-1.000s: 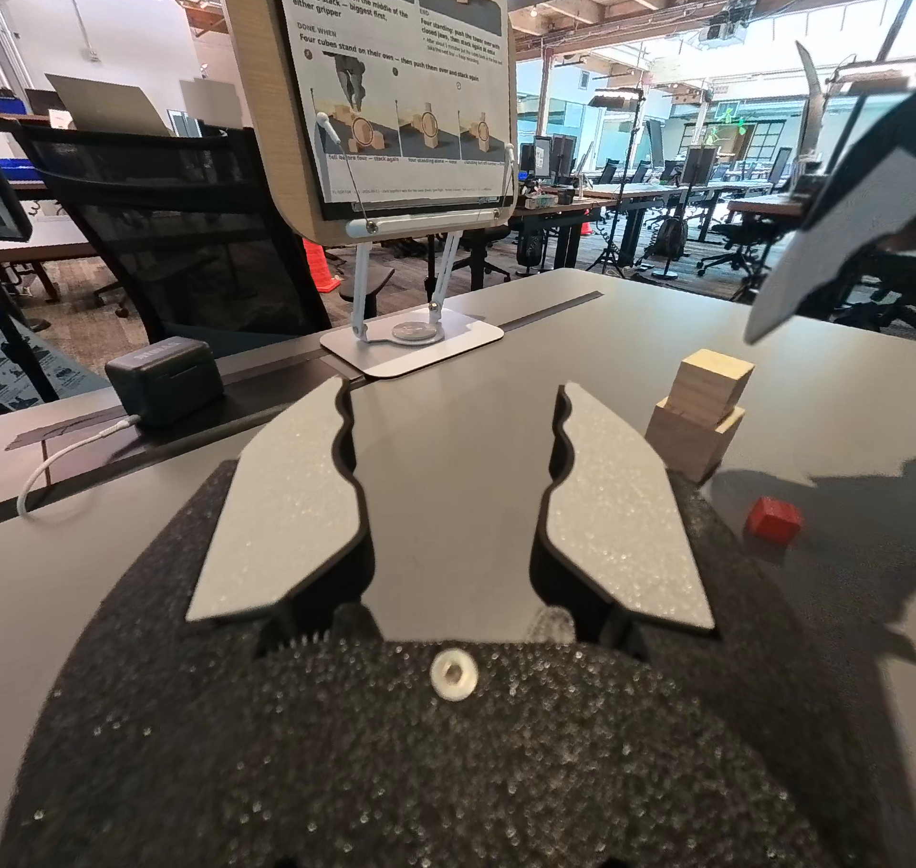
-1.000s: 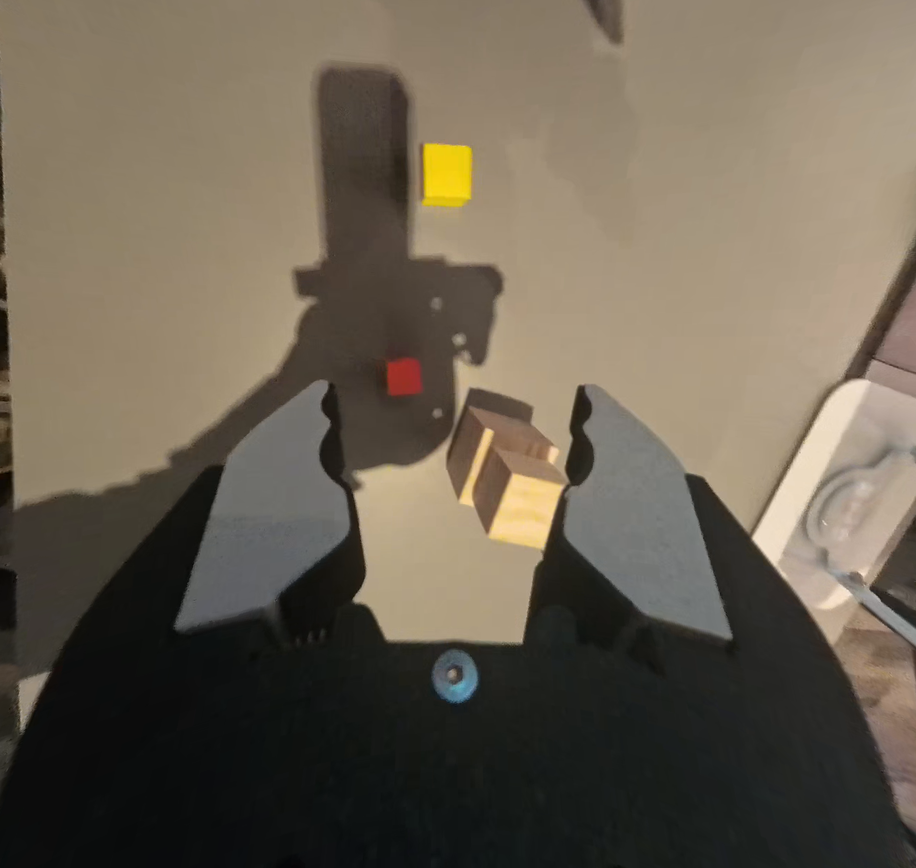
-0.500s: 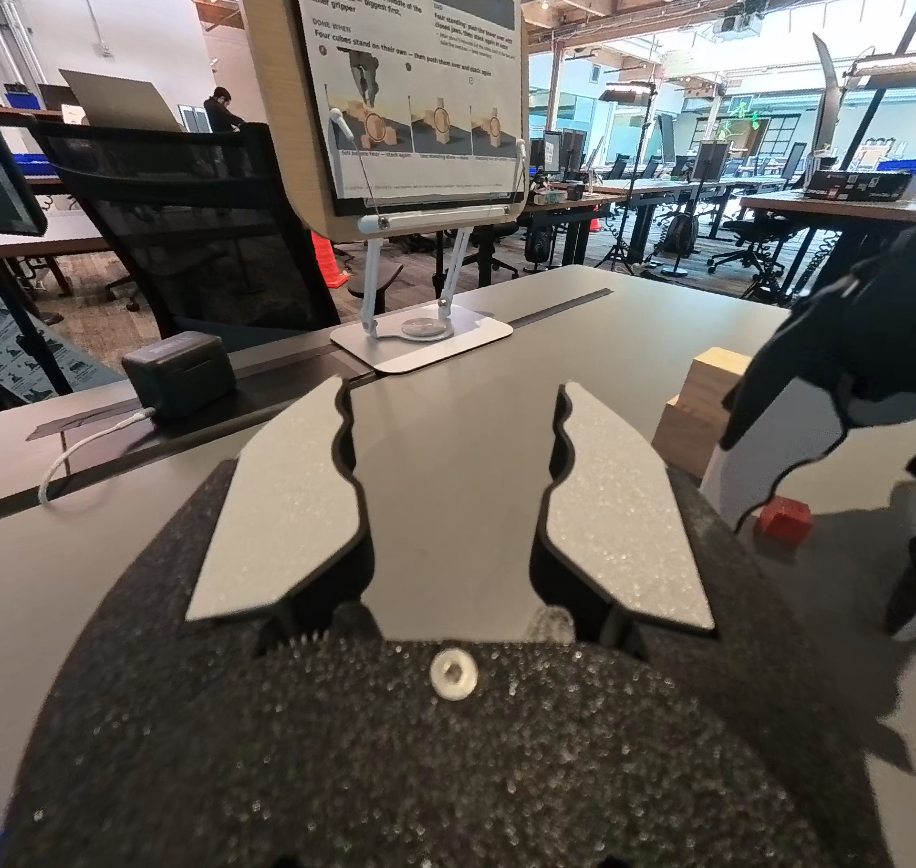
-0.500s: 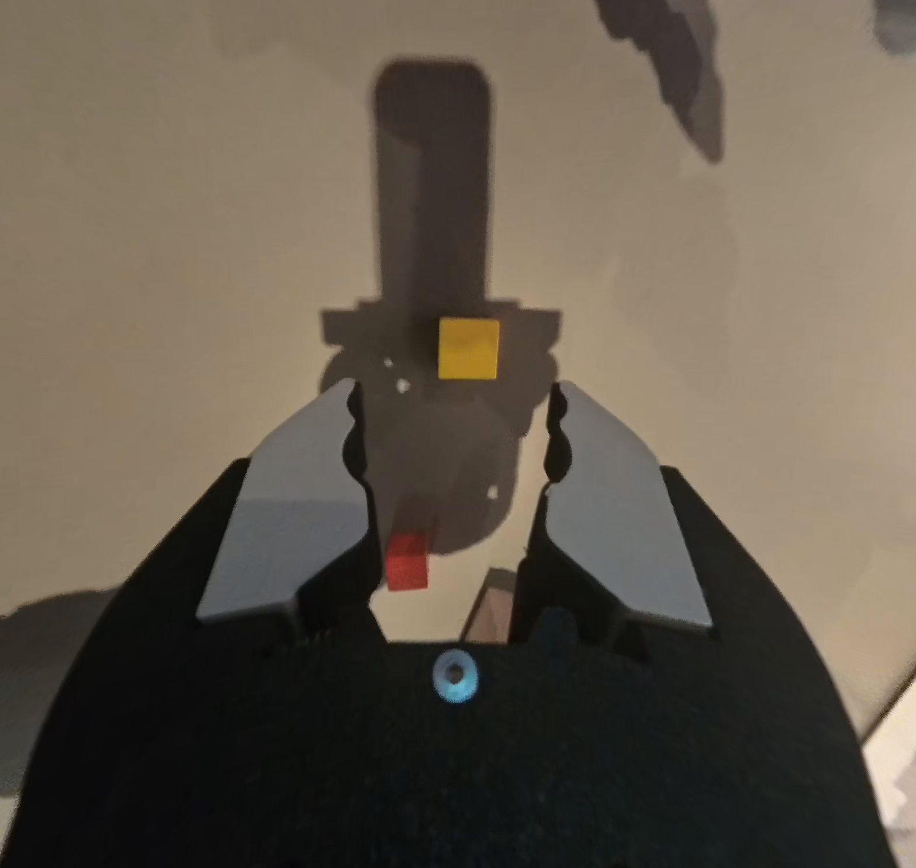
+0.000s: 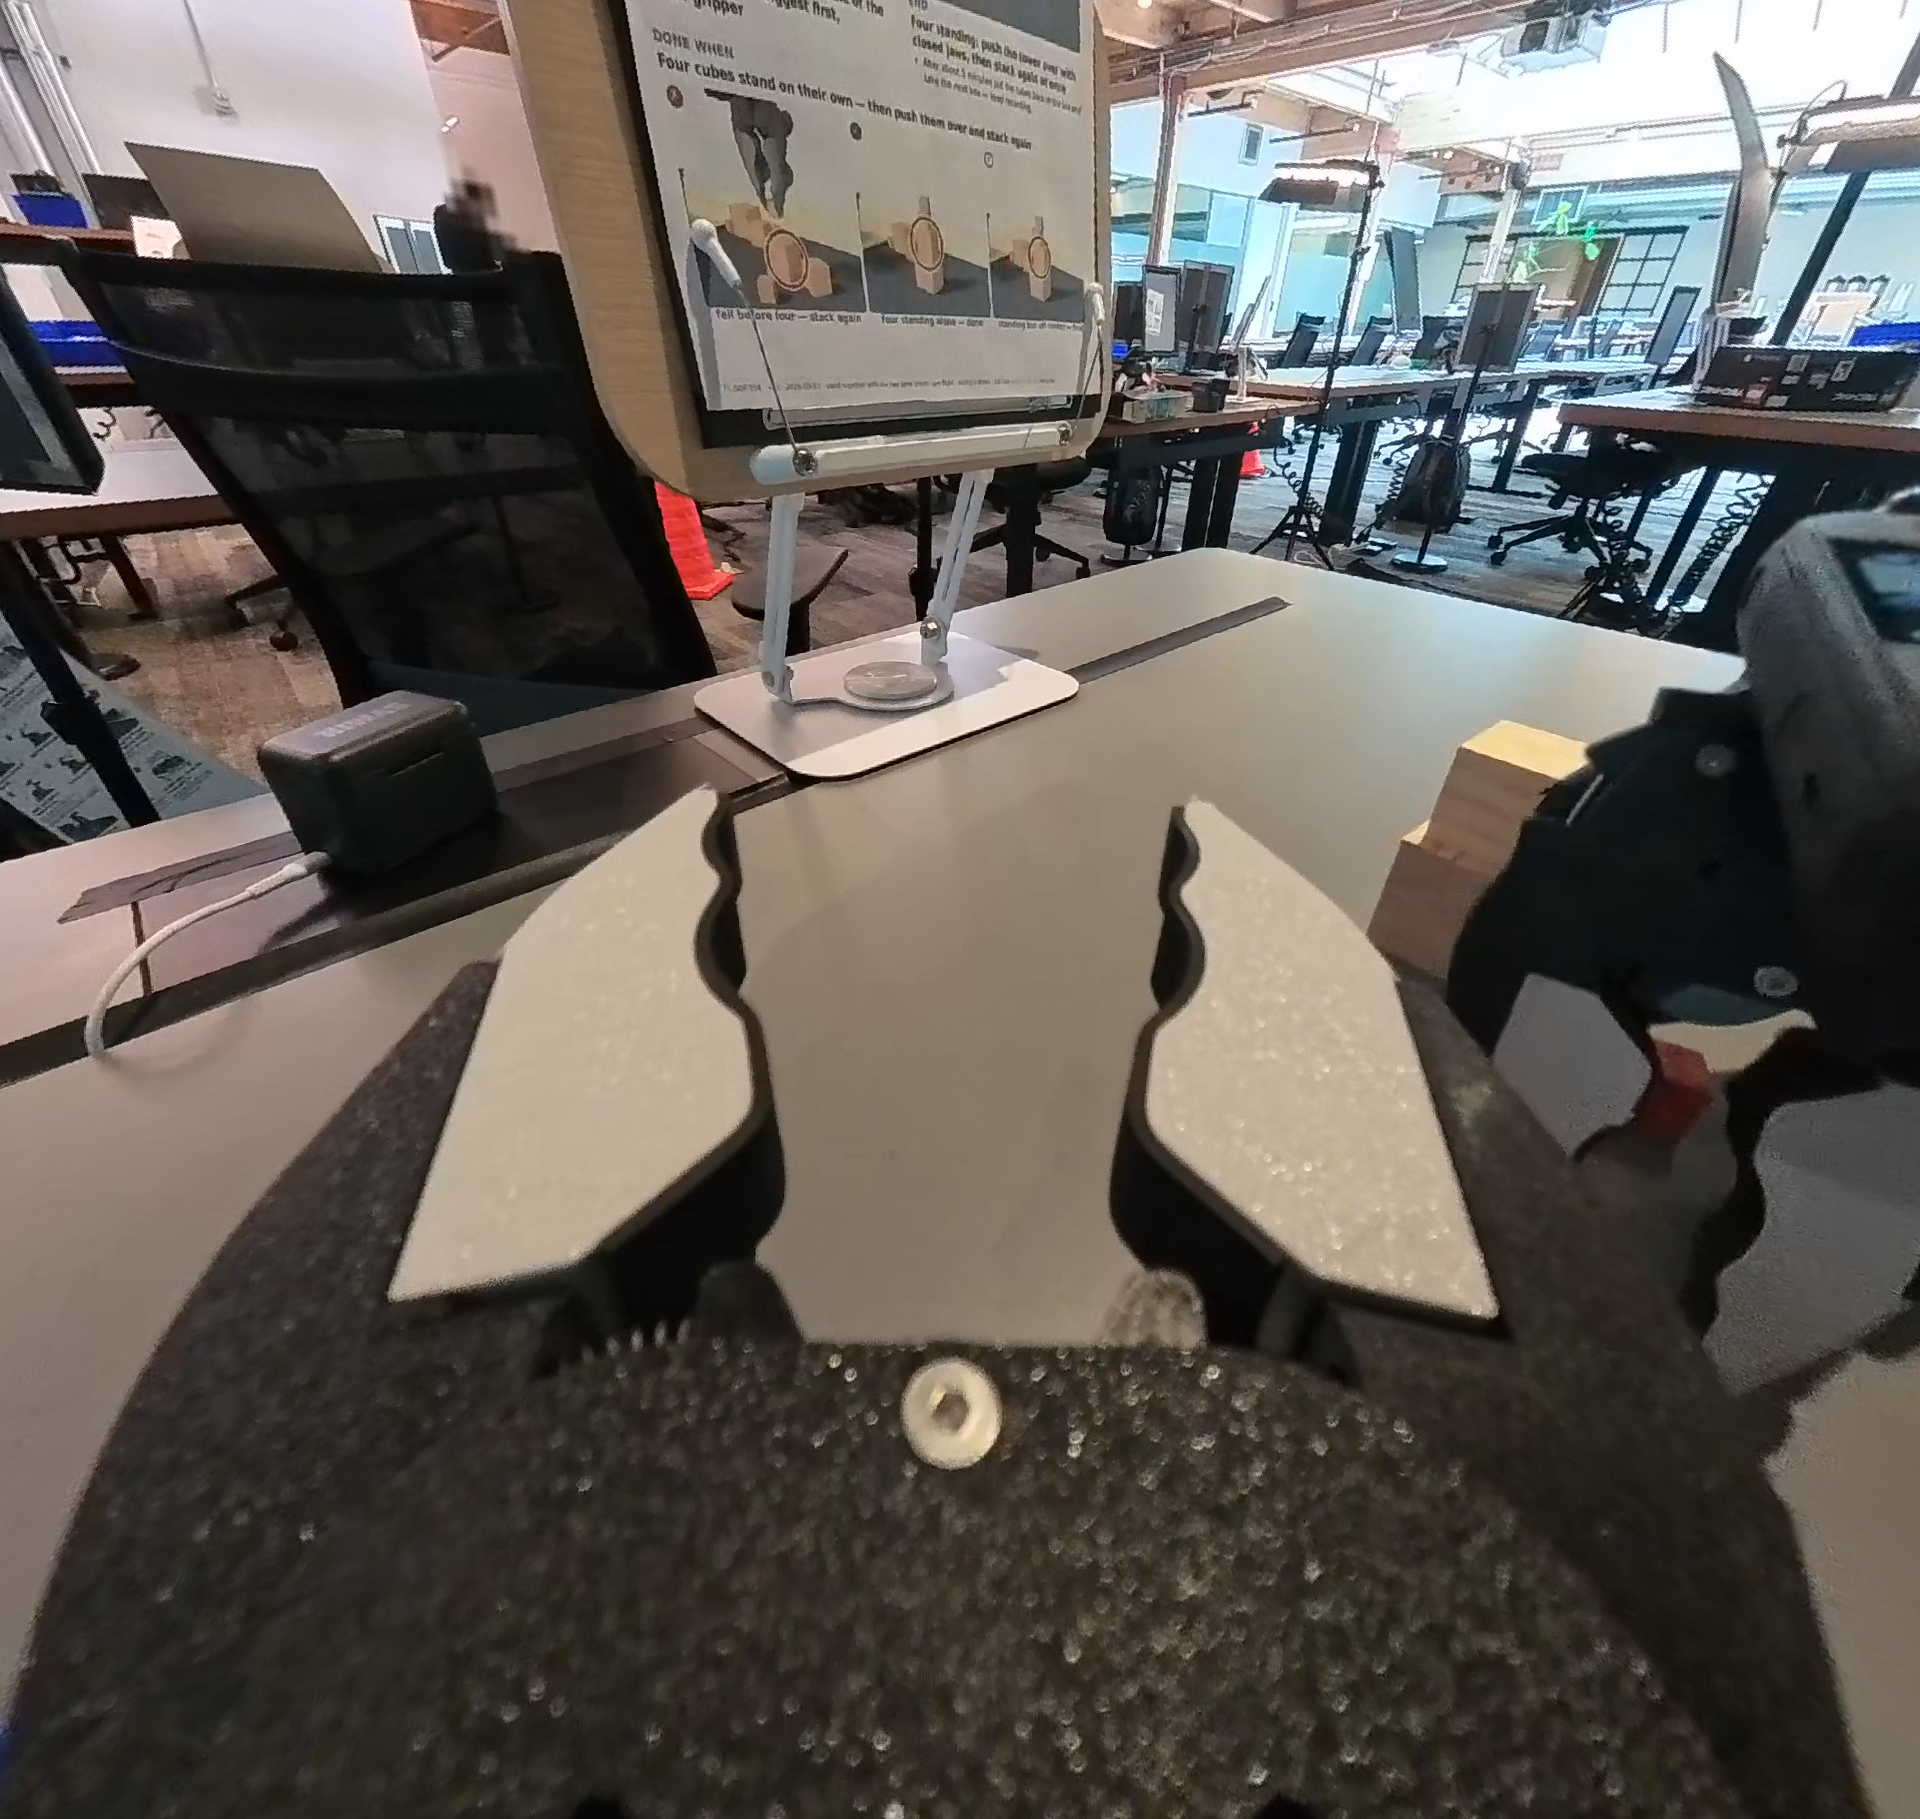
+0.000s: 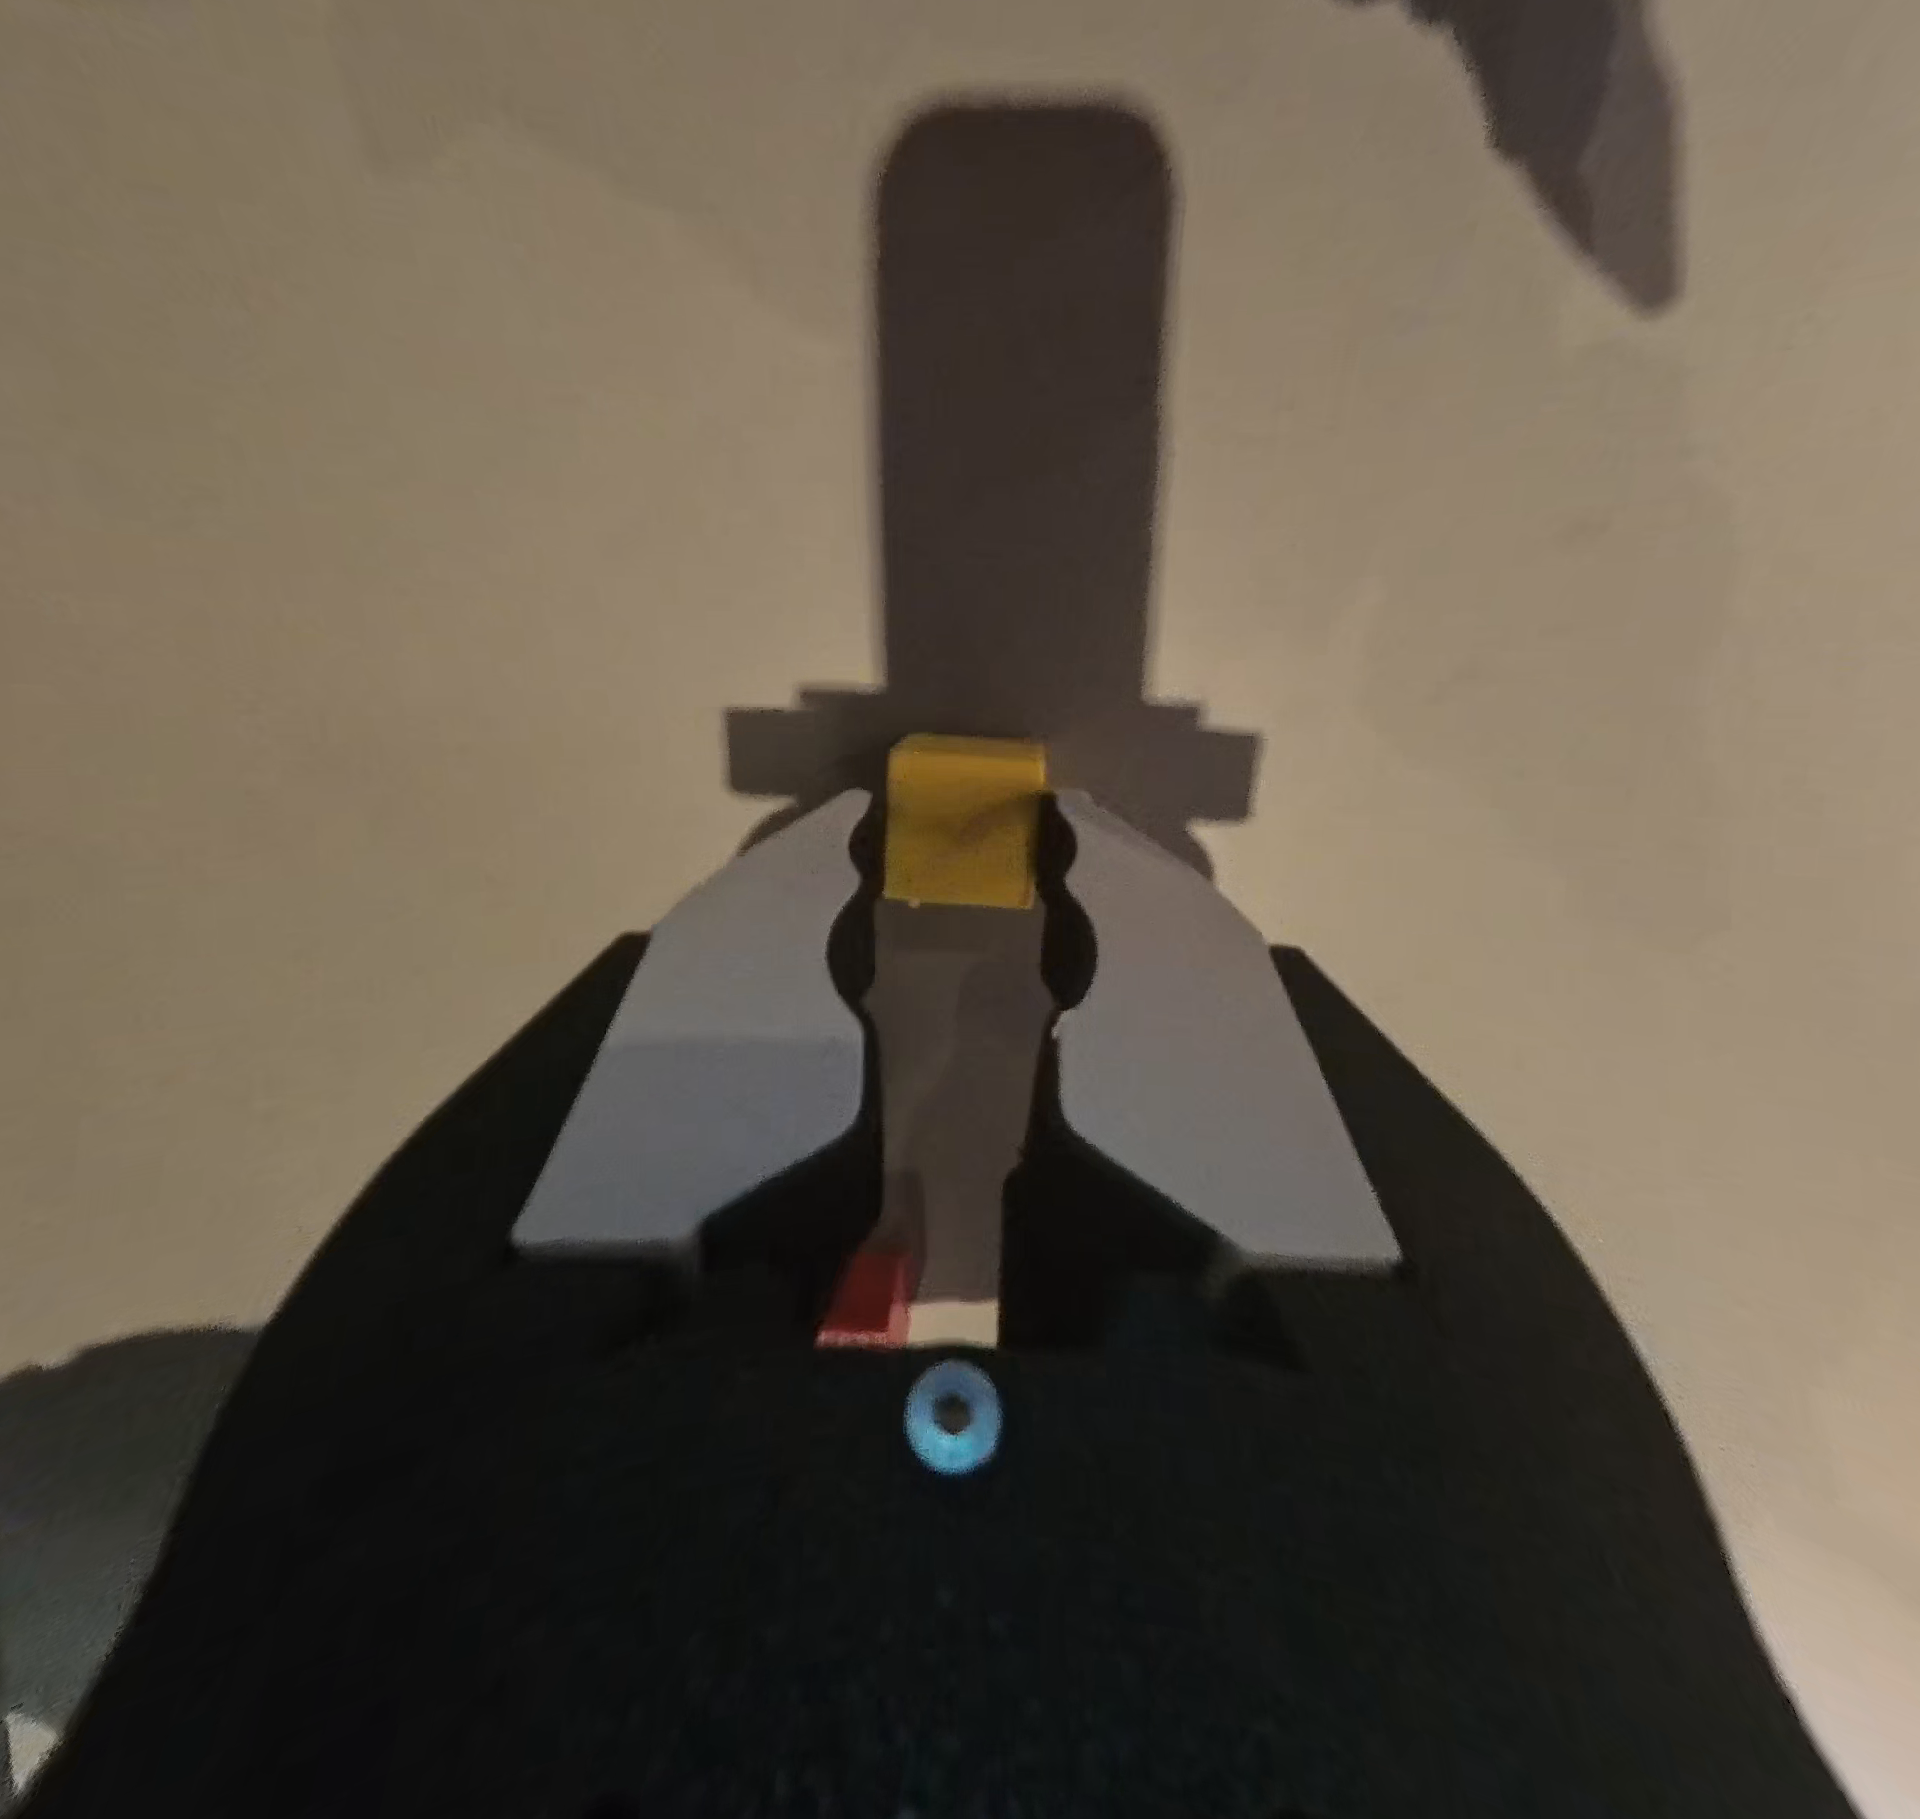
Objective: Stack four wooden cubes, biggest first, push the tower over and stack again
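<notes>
In the right wrist view my right gripper [image 6: 961,824] points down at the tan table, and its jaws have closed in on the sides of a small yellow cube [image 6: 961,839] at the fingertips. A smaller red cube [image 6: 862,1302] lies on the table behind the fingers. In the left wrist view my left gripper [image 5: 951,834] is open and empty, low over the grey table. To its right a light wooden cube [image 5: 1507,772] sits on a bigger wooden cube [image 5: 1423,896]. The right gripper's dark body [image 5: 1766,886] partly hides them, and the red cube [image 5: 1673,1094] shows under it.
A metal stand [image 5: 883,699] with an instruction sheet stands at the table's far edge. A black box [image 5: 379,793] with a white cable sits far left. A black mesh chair [image 5: 416,481] is behind the table. Both grippers' tips are roughly 20 cm from the light wooden cube [image 5: 1507,772].
My right gripper moved away from the wooden stack, past the red cube, to the yellow cube and closed its jaws on it. The left gripper stayed open and barely moved.
</notes>
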Demonstrator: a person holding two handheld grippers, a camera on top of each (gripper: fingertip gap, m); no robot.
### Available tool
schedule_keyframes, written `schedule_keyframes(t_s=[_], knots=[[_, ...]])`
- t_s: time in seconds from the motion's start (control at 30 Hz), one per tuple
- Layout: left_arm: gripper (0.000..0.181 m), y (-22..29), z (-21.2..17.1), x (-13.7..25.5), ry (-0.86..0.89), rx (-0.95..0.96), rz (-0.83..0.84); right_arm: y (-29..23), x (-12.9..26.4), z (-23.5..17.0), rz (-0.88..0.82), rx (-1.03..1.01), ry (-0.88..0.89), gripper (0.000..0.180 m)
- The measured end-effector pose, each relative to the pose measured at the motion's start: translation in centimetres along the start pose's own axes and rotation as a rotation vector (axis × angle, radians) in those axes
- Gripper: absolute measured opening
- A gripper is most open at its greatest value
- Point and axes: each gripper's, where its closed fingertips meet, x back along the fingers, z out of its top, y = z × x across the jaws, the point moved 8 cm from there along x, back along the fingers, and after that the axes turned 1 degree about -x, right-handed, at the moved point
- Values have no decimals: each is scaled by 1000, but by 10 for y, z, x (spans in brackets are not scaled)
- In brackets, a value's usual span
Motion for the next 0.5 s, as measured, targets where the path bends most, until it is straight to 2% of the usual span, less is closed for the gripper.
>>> schedule_keyframes(t_s=[0.1, 0.23, 0.37, 0.5], knots=[[77, 0, 1, 1, 5, -1, 4, 1, 15, -1, -13, -11, 21, 27], [77, 0, 0, 0, 0, 1, 2, 3, 73, -11, -83, -38, 59, 27], [77, 1, -2, -2, -11, 2, -4, 8, 144, -43, -200, -92, 33, 27], [77, 4, -3, -4, -23, -2, -11, 12, 179, -84, -238, -187, -16, 27]])
